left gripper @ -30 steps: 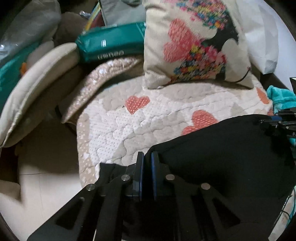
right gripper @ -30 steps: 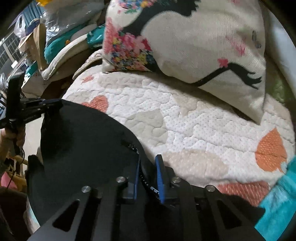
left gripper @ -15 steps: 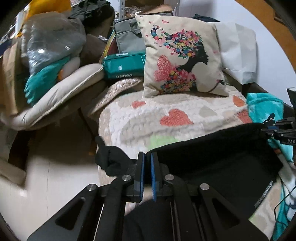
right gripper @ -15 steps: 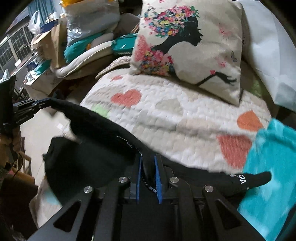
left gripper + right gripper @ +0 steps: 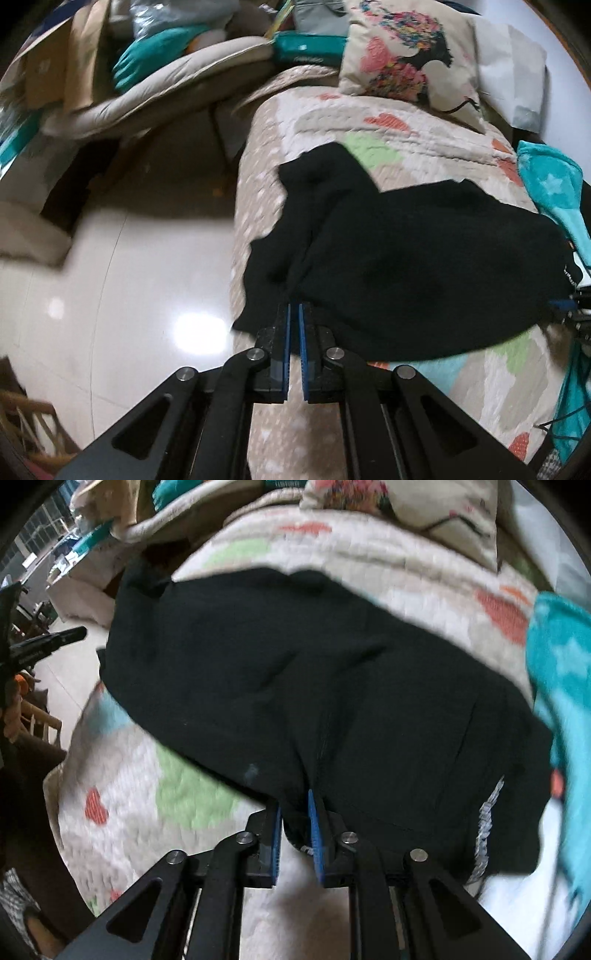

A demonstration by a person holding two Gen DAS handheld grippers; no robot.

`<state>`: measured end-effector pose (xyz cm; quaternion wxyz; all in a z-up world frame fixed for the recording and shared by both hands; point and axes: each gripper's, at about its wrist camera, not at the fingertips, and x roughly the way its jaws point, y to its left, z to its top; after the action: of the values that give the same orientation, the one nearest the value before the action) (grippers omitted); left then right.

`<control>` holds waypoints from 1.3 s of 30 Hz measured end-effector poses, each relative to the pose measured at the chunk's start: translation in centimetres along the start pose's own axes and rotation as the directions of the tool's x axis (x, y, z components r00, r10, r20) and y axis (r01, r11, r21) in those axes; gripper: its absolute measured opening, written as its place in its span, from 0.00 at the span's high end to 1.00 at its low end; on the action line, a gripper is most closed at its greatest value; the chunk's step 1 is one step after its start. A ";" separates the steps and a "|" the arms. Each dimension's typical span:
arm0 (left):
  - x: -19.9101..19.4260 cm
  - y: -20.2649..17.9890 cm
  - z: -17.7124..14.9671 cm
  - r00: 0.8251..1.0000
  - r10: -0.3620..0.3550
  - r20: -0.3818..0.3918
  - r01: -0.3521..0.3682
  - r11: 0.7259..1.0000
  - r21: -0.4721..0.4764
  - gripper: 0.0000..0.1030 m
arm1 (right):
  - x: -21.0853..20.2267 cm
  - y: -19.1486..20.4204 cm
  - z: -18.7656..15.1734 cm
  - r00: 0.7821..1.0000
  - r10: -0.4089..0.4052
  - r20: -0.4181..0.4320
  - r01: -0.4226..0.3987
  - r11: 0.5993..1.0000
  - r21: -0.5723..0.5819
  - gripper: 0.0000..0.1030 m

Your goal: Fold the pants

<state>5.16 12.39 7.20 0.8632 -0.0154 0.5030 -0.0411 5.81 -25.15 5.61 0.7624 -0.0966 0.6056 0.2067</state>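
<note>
The black pants [image 5: 406, 251] lie spread across the heart-patterned quilt [image 5: 399, 122], with one part draped over the quilt's left edge. My left gripper [image 5: 294, 314] is shut on the near left edge of the pants. In the right wrist view the pants [image 5: 314, 672] fill the middle, and my right gripper [image 5: 295, 805] is shut on their near edge, with cloth bunched between the blue pads. The left gripper's tip [image 5: 66, 635] shows at the far left of that view.
A printed cushion [image 5: 410, 62] and a white pillow [image 5: 513, 74] lean at the far end. A teal star blanket [image 5: 554, 192] lies along the right side. Glossy floor [image 5: 129, 295] lies left of the quilt, with piled bedding [image 5: 166, 85] and boxes beyond.
Both grippers have pulled back and down with the pants. The pants went from held up and stretched to lying spread on the quilt. Both views are blurred by the motion.
</note>
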 end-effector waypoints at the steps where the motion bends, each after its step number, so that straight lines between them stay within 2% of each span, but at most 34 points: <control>1: -0.2 0.4 -0.3 1.000 -0.002 -0.003 0.002 1.000 -0.018 0.96 | 0.1 0.0 -0.3 1.000 -0.011 -0.008 0.011 1.000 0.003 0.78; 3: -0.8 1.6 -0.6 1.000 0.006 -0.007 -0.007 0.997 -0.076 0.96 | -0.2 0.1 -0.8 1.000 -0.026 -0.003 0.026 1.000 0.011 0.72; 5: -1.3 2.5 -0.5 1.000 0.006 0.005 -0.005 0.991 -0.132 0.96 | -0.5 0.0 -1.0 0.999 -0.032 -0.018 0.032 0.999 0.032 0.50; 7: -1.4 3.2 0.3 1.000 -0.001 0.021 0.006 0.982 -0.191 0.94 | -1.2 0.2 -1.4 1.000 -0.016 -0.004 0.016 0.999 0.042 0.44; 9: -0.7 3.2 1.6 0.999 -0.027 0.025 0.032 0.973 -0.230 0.81 | -2.1 0.7 -1.7 1.000 -0.017 0.015 0.017 0.999 0.032 0.44; 10: 0.0 3.0 2.2 0.998 -0.053 0.027 0.058 0.970 -0.238 0.66 | -2.5 0.8 -1.7 0.999 -0.020 0.026 0.020 0.999 0.030 0.44; 11: 0.8 2.6 2.7 0.996 -0.081 0.026 0.085 0.967 -0.240 0.57 | -2.8 1.0 -1.8 0.999 -0.022 0.039 0.020 0.999 0.032 0.44; 12: 1.7 2.3 3.2 0.995 -0.096 0.020 0.098 0.966 -0.241 0.57 | -3.2 1.0 -2.0 0.998 -0.022 0.055 0.020 0.999 0.039 0.44; 16: 6.1 0.9 4.0 0.992 -0.110 -0.062 0.092 0.967 -0.237 0.57 | -4.6 0.4 -2.0 0.993 -0.025 0.114 0.014 0.995 0.095 0.44; 18: 7.0 0.2 4.0 0.990 -0.112 -0.085 0.092 0.974 -0.208 0.89 | -5.3 0.0 -1.6 0.989 -0.039 0.143 0.022 0.993 0.120 0.44; 19: 7.0 0.0 4.0 0.991 -0.098 -0.087 0.079 0.976 -0.203 0.94 | -5.6 -0.2 -1.4 0.987 -0.045 0.155 0.024 0.991 0.131 0.44; 23: 4.7 0.6 3.6 0.996 -0.086 -0.027 0.076 0.966 -0.247 0.94 | -7.0 -2.3 -0.7 0.976 -0.067 0.206 0.027 0.981 0.191 0.44; 26: 3.3 2.4 2.4 0.998 -0.063 -0.024 0.053 0.950 -0.308 0.94 | -7.9 -4.0 -0.4 0.968 -0.087 0.237 0.026 0.968 0.248 0.44; 30: 2.6 4.7 0.3 0.997 -0.051 -0.062 0.022 0.916 -0.400 0.94 | -9.0 -6.3 -0.5 0.958 -0.095 0.269 0.004 0.948 0.318 0.44; 35: 4.2 4.9 -1.4 0.986 -0.089 -0.138 0.017 0.891 -0.454 0.90 | -9.6 -8.5 -1.3 0.951 -0.096 0.295 -0.028 0.921 0.390 0.44; 37: 4.0 5.1 -1.3 0.986 -0.116 -0.116 0.047 0.877 -0.477 0.90 | -9.5 -9.4 -1.7 0.949 -0.085 0.303 -0.056 0.902 0.429 0.44; 39: 3.0 5.4 -1.1 0.990 -0.124 -0.060 0.079 0.866 -0.493 0.86 | -9.2 -10.1 -1.7 0.950 -0.079 0.303 -0.072 0.886 0.457 0.44</control>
<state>5.96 17.56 3.67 0.8043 -0.2578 0.5337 0.0417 6.99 -36.70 12.99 0.8500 0.1208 0.5083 0.0678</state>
